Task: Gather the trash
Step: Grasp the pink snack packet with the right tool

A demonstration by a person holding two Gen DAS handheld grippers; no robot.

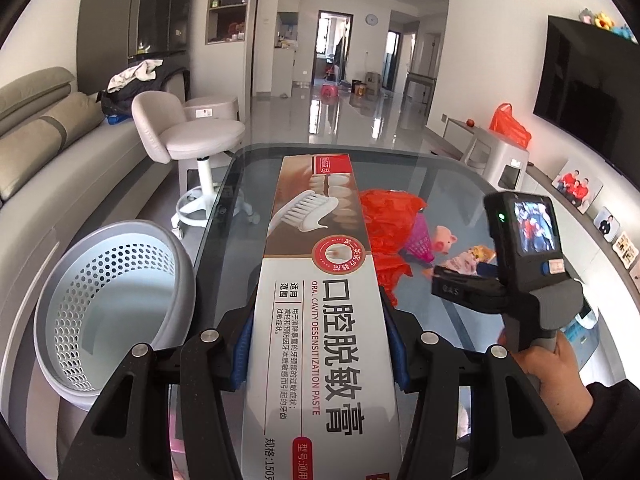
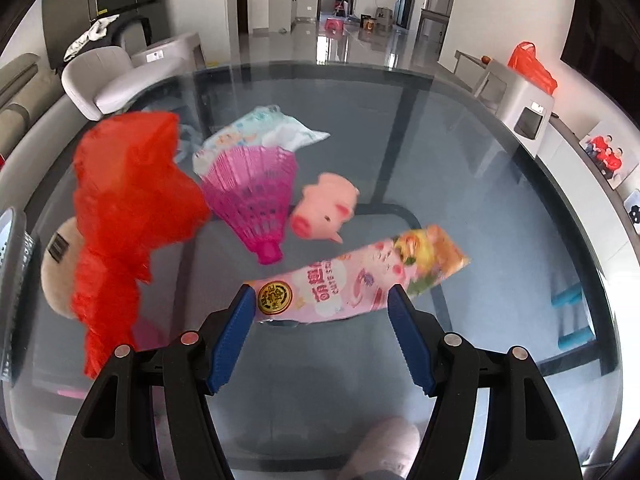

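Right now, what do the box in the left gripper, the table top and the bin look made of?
Toothpaste box: printed cardboard, likely; flat panels, straight edges, slight sheen. It is clamped in the left gripper.
Table top: smooth tinted glass; floor and frame show through, and it reflects light.
Bin: matte grey plastic, apparently; moulded rim and a perforated wall.

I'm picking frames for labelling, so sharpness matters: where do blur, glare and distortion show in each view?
Left wrist view: sharp; print on the toothpaste box is readable, fisheye bends the glass table edge, and the floor beyond is glossy with reflections. Right wrist view: motion blur smears the red plastic bag and the pink snack wrapper; the tongs stay crisp.
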